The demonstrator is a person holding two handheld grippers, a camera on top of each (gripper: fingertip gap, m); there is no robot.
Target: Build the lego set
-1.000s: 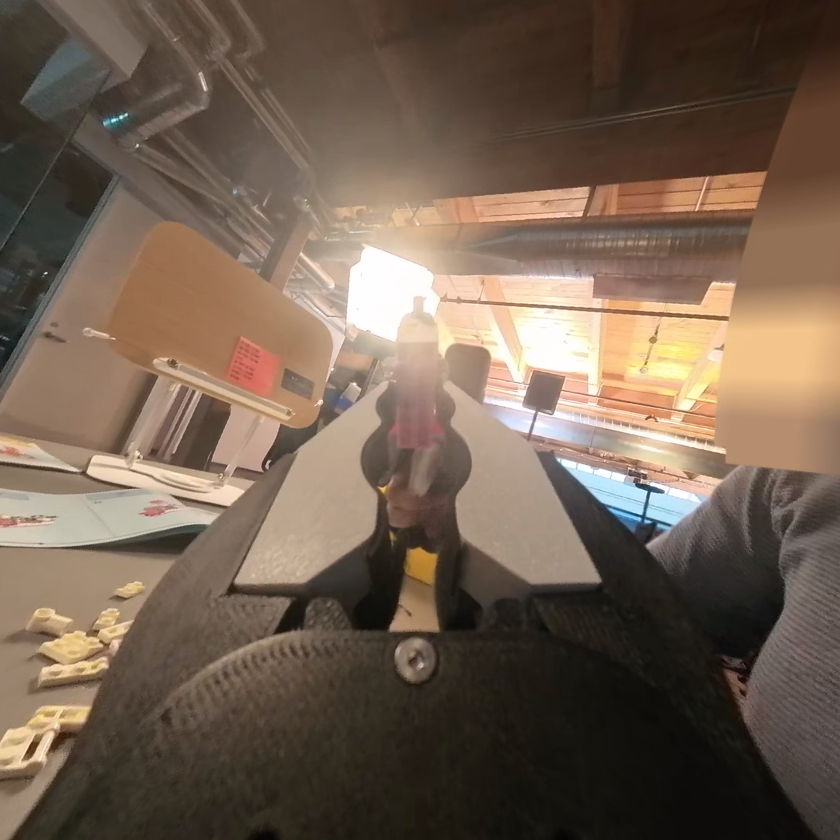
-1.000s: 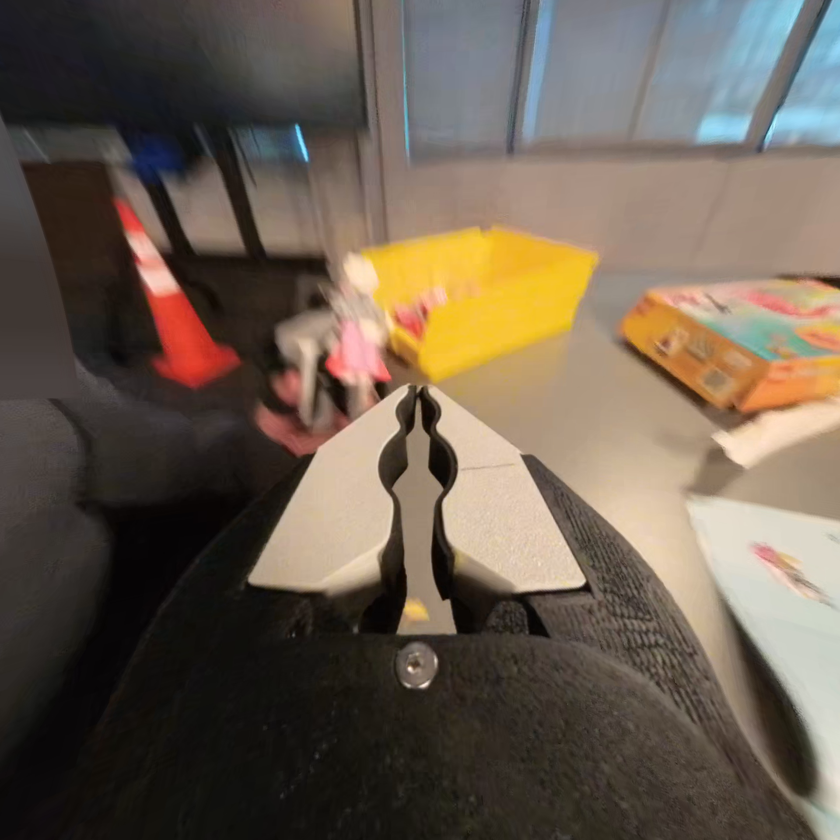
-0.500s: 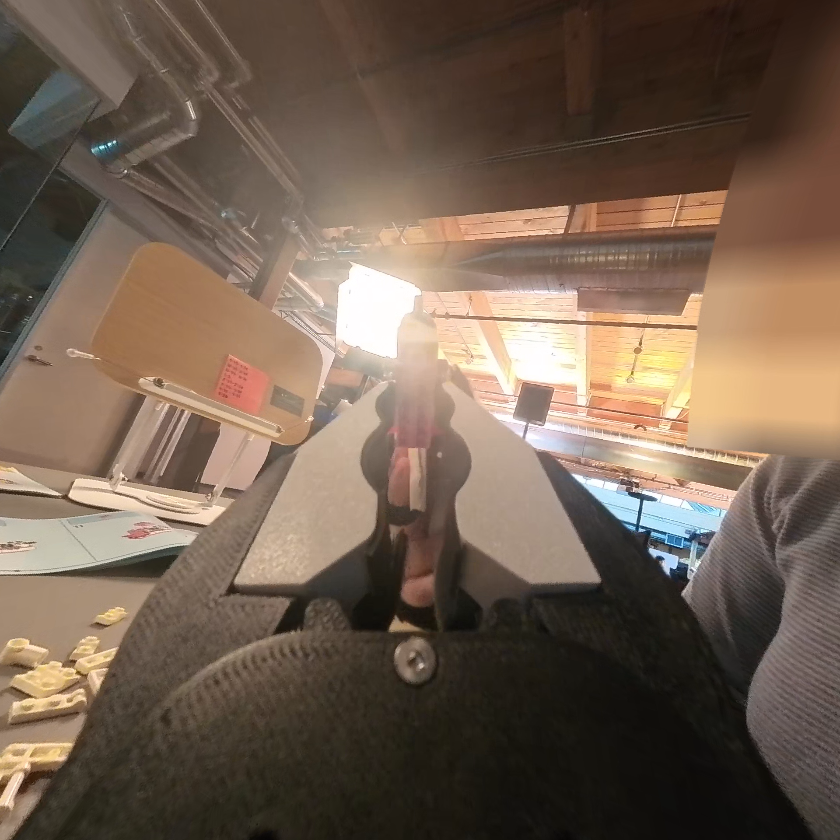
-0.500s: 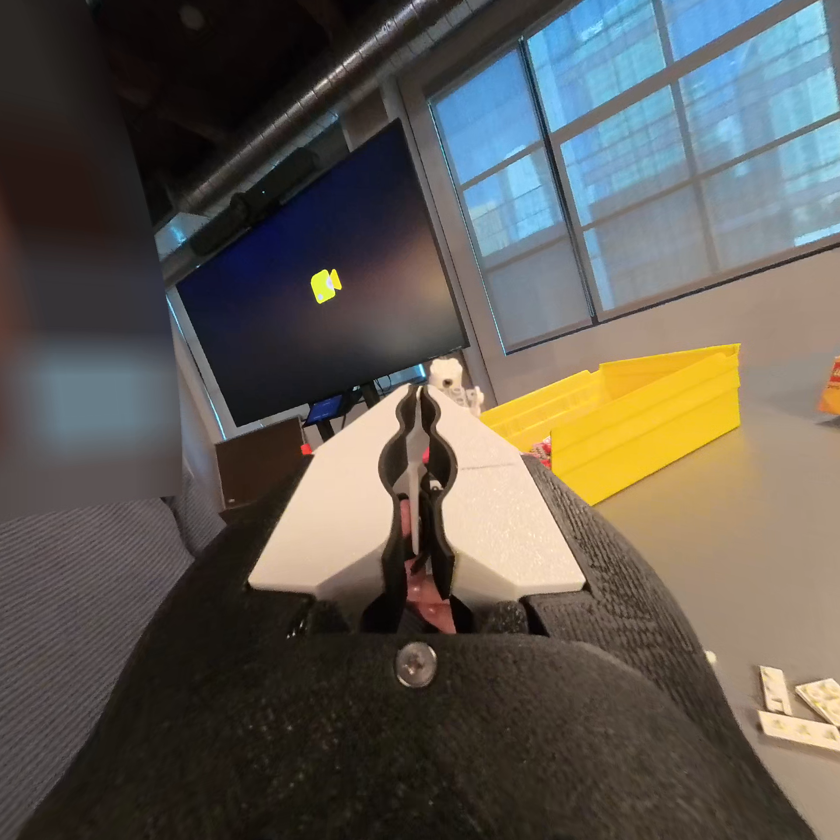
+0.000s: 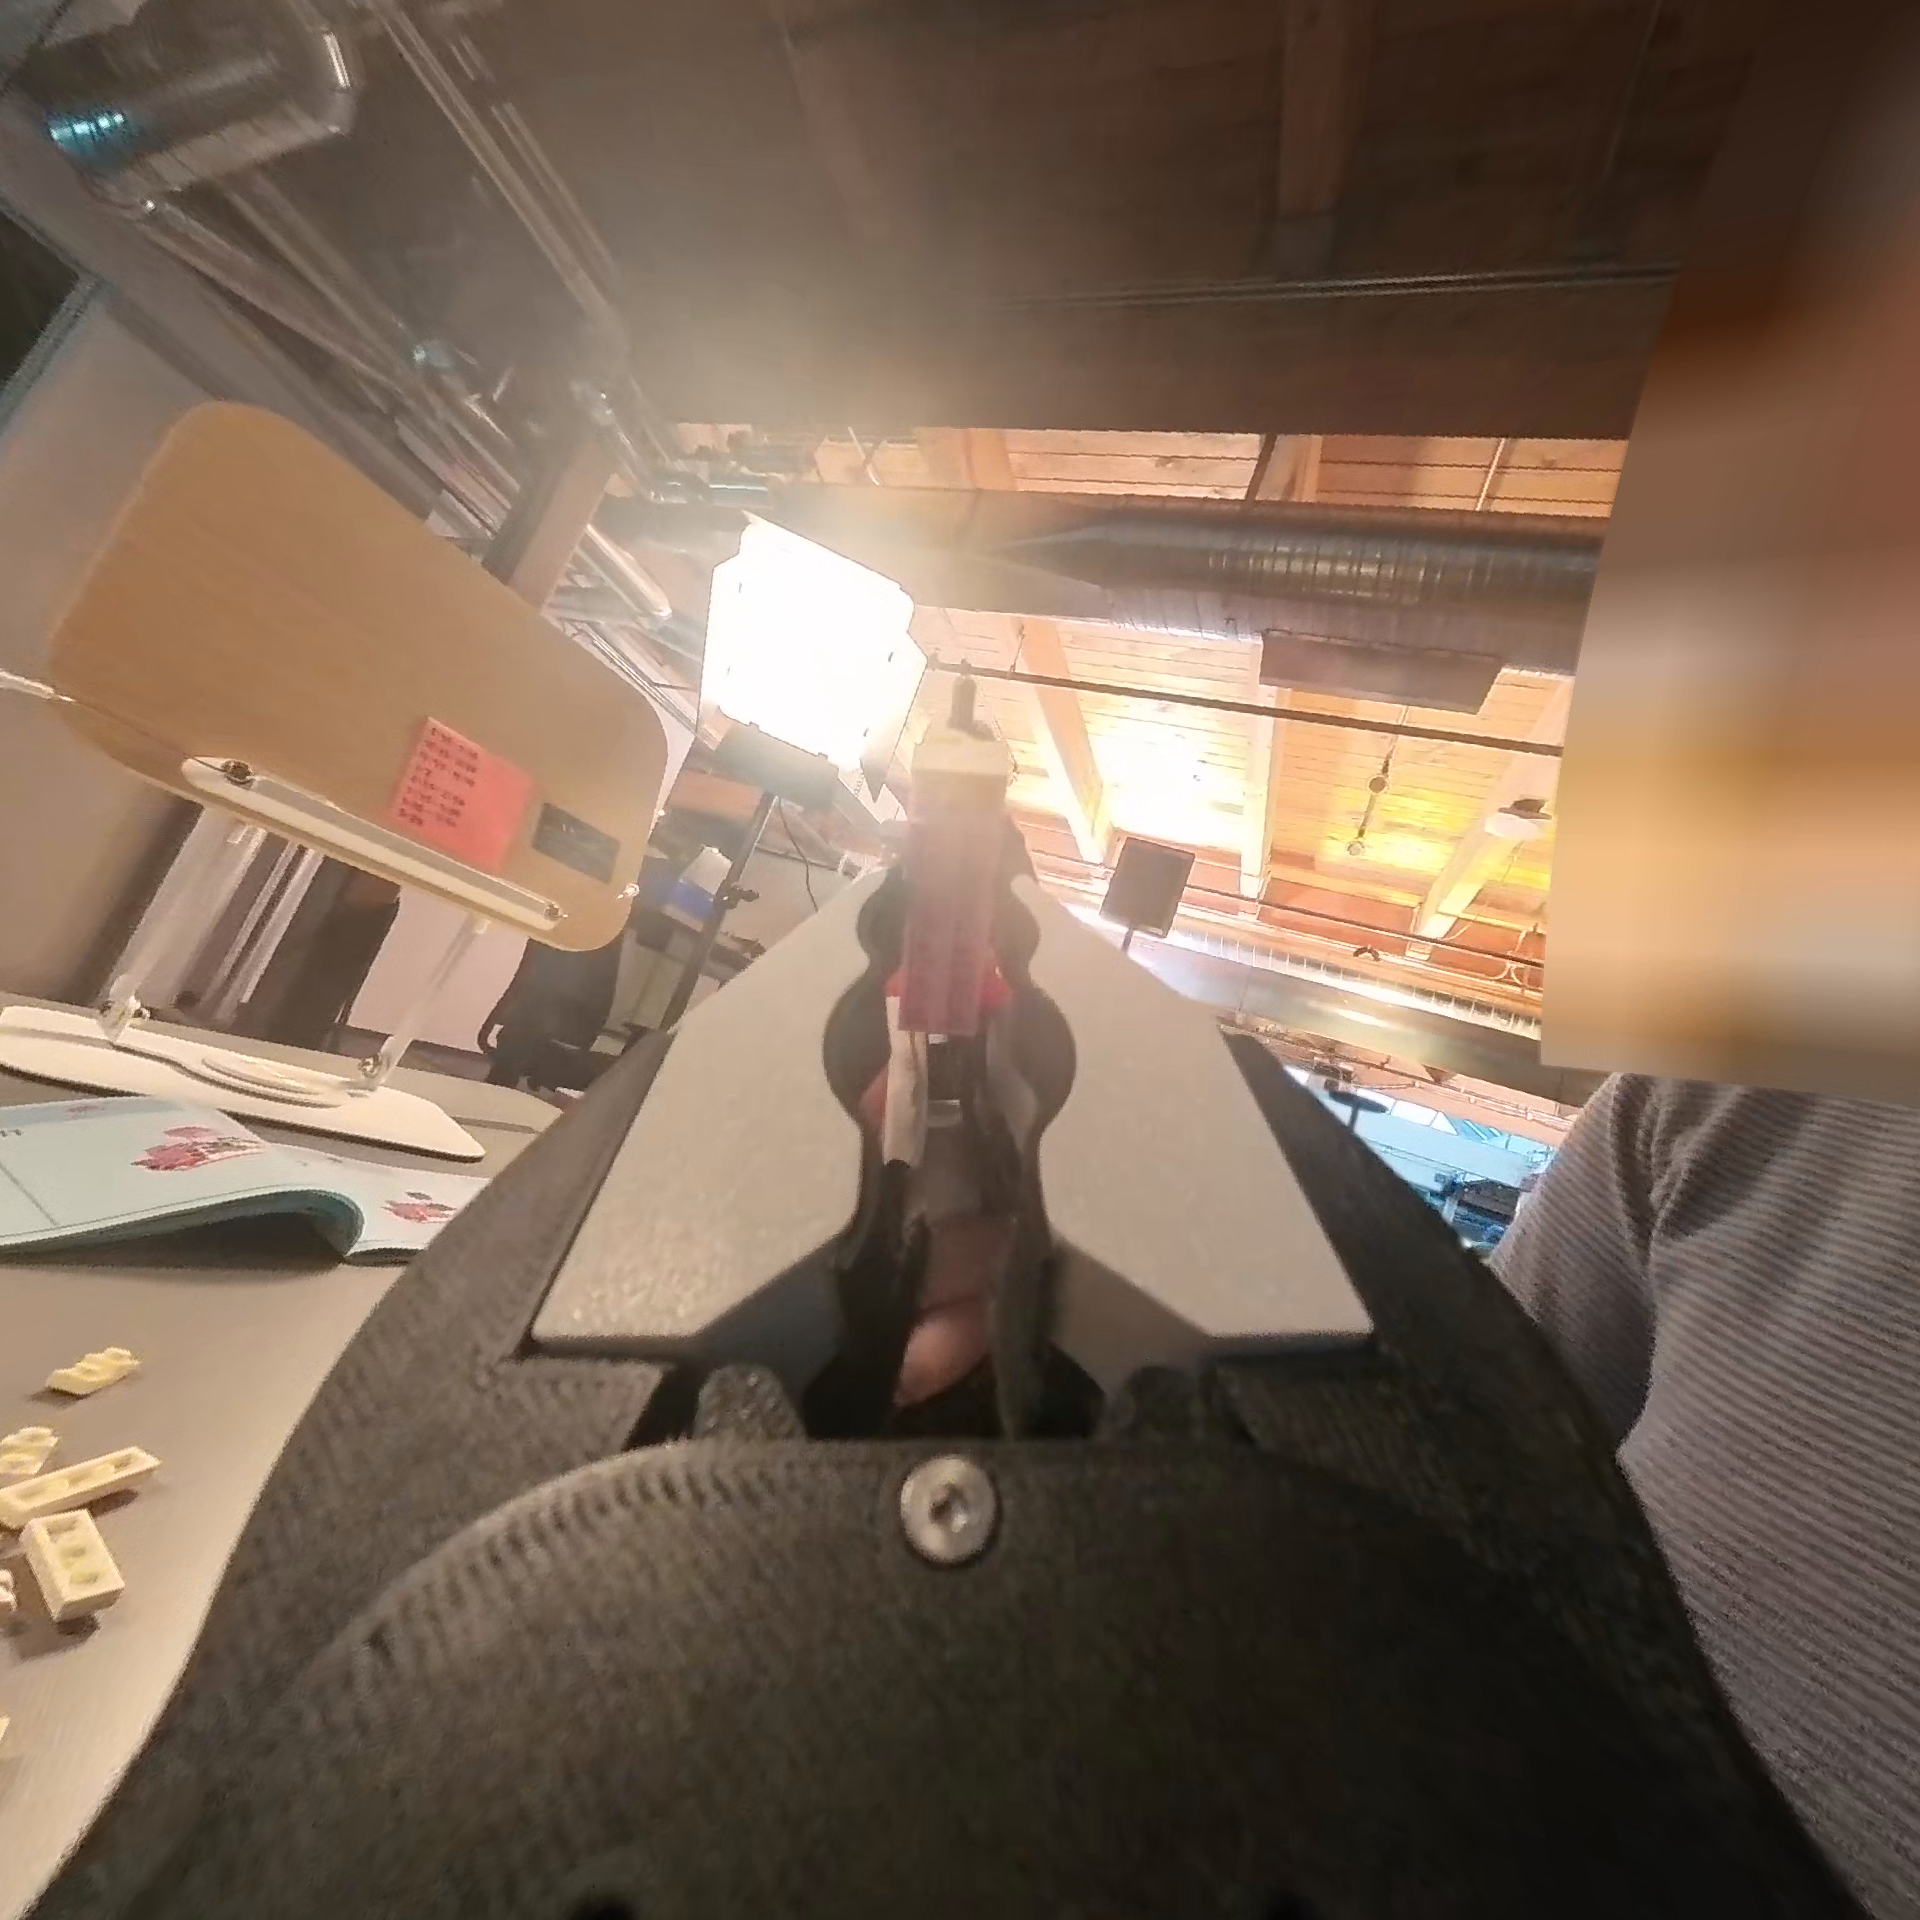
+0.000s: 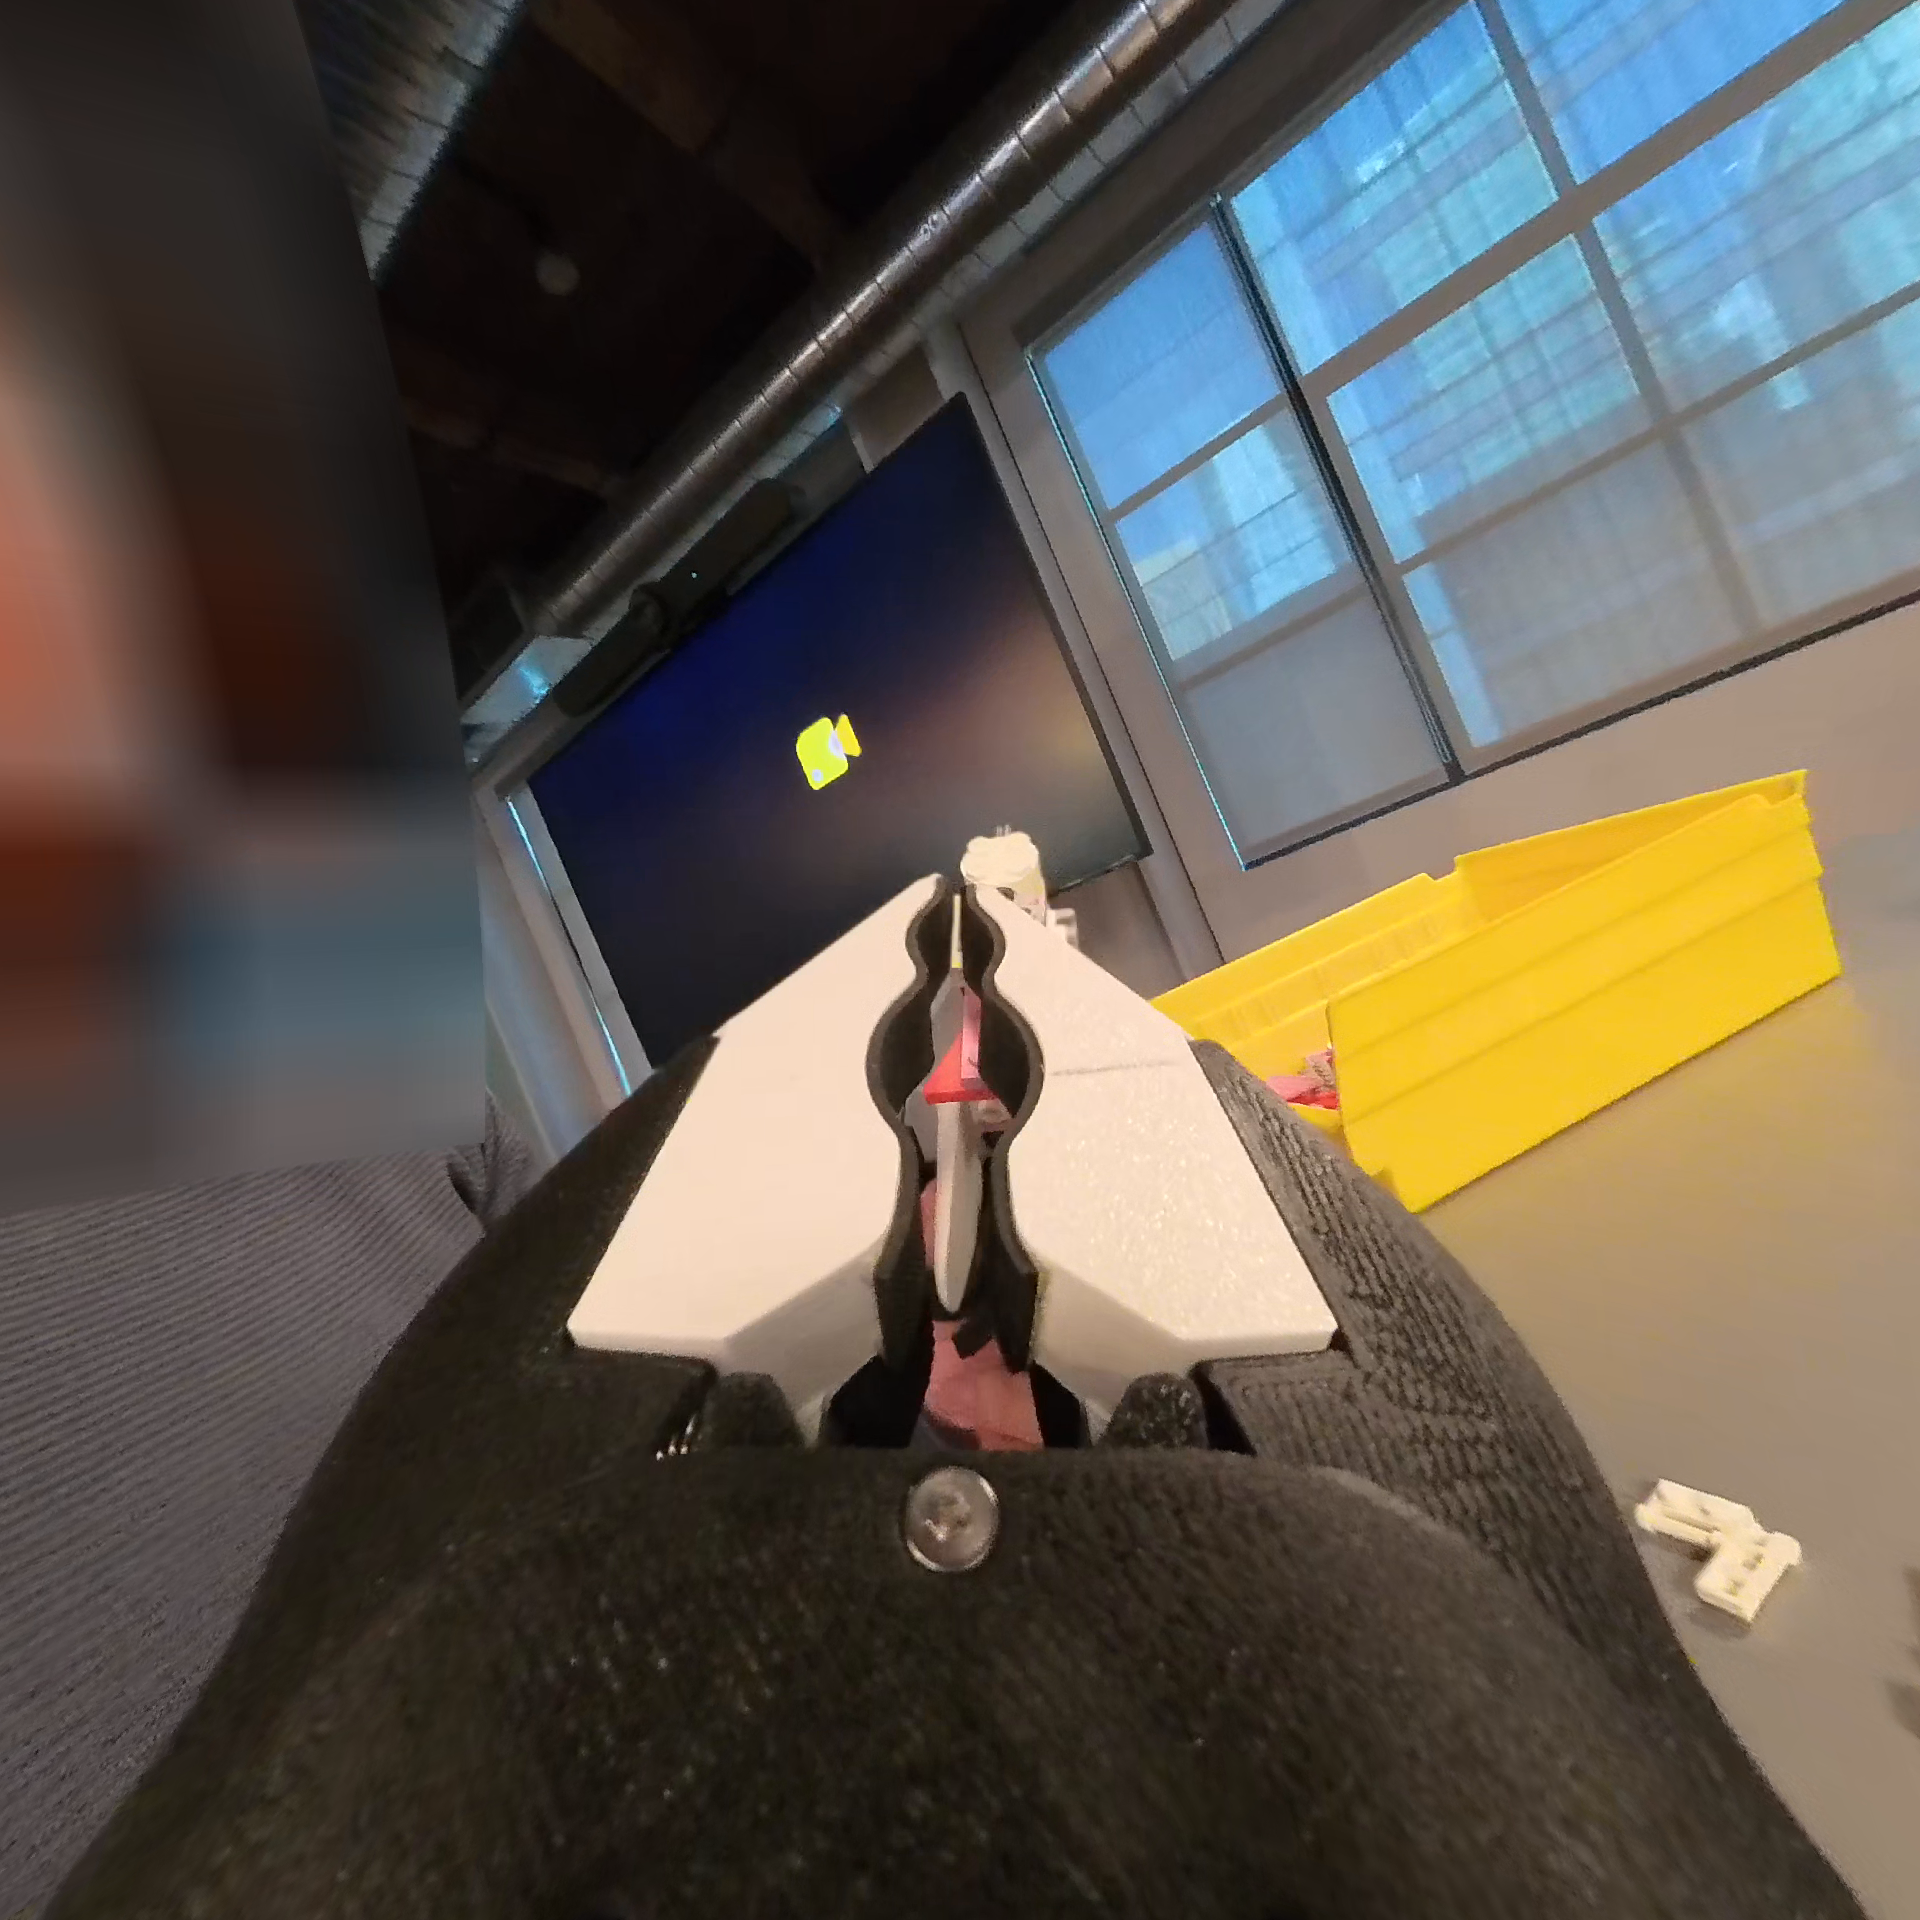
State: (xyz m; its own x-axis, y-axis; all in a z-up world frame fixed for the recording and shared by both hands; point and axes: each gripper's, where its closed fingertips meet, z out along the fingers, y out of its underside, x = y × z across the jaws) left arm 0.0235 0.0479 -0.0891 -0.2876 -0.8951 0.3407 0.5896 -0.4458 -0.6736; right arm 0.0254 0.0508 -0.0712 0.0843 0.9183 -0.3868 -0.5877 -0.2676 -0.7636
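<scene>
My left gripper (image 5: 951, 883) is shut on a small brick-built model (image 5: 948, 914), dark pink with a white top, which stands up past the fingertips. It is held in the air and points toward the ceiling. My right gripper (image 6: 958, 899) is shut and sits right against the same model. The model's white top (image 6: 1003, 868) shows just past the right fingertips. A red piece (image 6: 956, 1086) and a white piece show through the slot between the right fingers. A person's finger shows under the left gripper.
A yellow bin (image 6: 1558, 987) stands on the grey table to the right. Loose white bricks (image 5: 73, 1475), an open booklet (image 5: 208, 1174) and a wooden board on a clear stand (image 5: 312, 675) lie at the left. A white piece (image 6: 1725, 1548) lies near the right gripper. A grey sleeve (image 5: 1714, 1351) is close. My left and right fingertips are right by each other.
My right gripper swung up from over the table and closed in on the model, its jaws staying shut. My left gripper tilted slightly and kept its hold on the model.
</scene>
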